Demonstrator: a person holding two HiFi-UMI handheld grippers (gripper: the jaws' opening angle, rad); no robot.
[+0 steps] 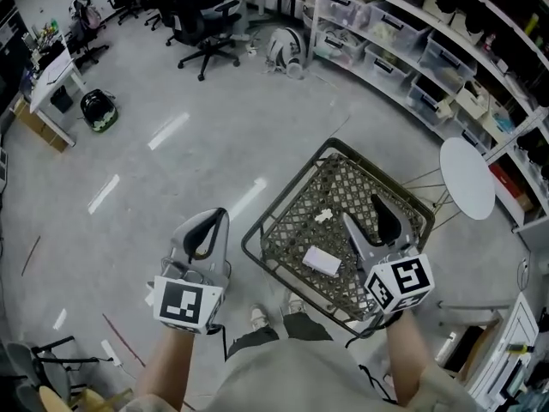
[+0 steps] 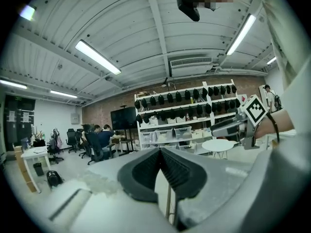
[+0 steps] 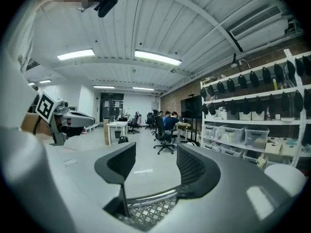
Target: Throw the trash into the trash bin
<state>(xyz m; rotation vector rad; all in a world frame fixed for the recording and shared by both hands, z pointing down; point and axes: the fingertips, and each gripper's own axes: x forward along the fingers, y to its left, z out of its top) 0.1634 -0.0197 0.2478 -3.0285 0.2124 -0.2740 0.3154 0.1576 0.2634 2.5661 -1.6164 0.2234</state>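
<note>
Trash is what I look for first, so I start at the tips. The right gripper [image 3: 155, 157] has its fingers [image 3: 119, 164] spread apart, and nothing sits between them. I see only the wire mesh of the trash bin [image 3: 150, 212] under the gap. The left gripper [image 2: 160, 154] has its fingers [image 2: 143, 171] pressed together, and they pinch nothing.

From the head view, the right gripper [image 1: 364, 213] hangs over the trash bin [image 1: 283, 197]. A small crumpled scrap [image 1: 323, 216] lies on the mesh at about 9 o'clock from those tips. A flat white piece [image 1: 322, 262] lies at about 7 o'clock from them. Its long side runs from about 10 o'clock to 4 o'clock. Both bits are inside the bin, down on its bottom.

The left gripper [image 1: 221, 217] is outside the bin, over the bare floor [image 1: 171, 170], at about 9 o'clock from the rim. So the right hand is the nearer one to the trash.

I think the throwing part is done, since both grippers are empty and the white bits are in the bin. I see no other scrap on the floor close by. A round white table [image 1: 467, 178] stands at about 2 o'clock from the bin, near the shelves [image 1: 412, 50].
</note>
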